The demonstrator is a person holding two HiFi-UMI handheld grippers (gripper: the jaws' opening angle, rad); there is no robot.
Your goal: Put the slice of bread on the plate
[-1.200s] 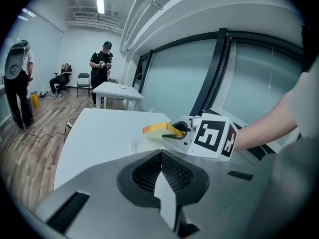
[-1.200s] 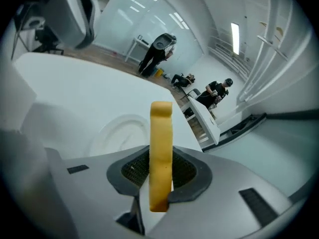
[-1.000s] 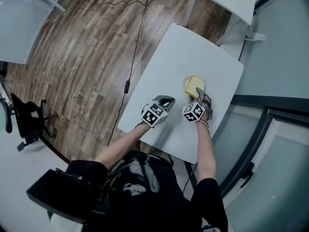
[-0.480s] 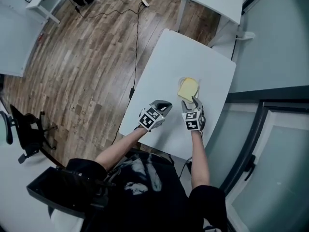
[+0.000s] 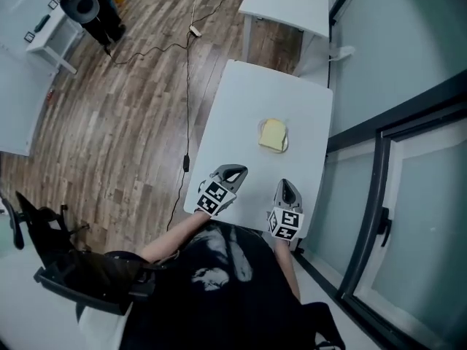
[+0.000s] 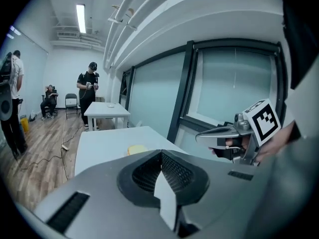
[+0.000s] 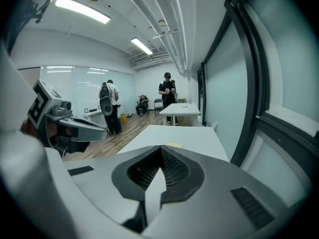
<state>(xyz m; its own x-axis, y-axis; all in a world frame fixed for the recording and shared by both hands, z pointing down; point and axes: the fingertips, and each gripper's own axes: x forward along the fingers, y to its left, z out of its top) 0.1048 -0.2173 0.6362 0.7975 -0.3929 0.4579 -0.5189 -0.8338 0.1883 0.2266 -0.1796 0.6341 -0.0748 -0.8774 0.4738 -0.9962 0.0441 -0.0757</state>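
slice of bread [image 5: 273, 135] lies on plate [image 5: 286, 141]; left gripper [image 5: 232, 172] and right gripper [image 5: 285, 187] hover side by side, jaws together, empty.

The right gripper [image 5: 285, 186] has left the slice of bread [image 5: 271, 134]. A second ago its jaws were at the slice's near edge, and half a second ago they were just short of it. Now it is back over the near edge of the table [image 5: 244, 100], well apart from the slice. Its jaws have come together with nothing between them. The left gripper [image 5: 235, 171] has also drawn back toward the near edge, though less far. The slice now lies by itself on the plate [image 5: 285, 141], no gripper beside it.
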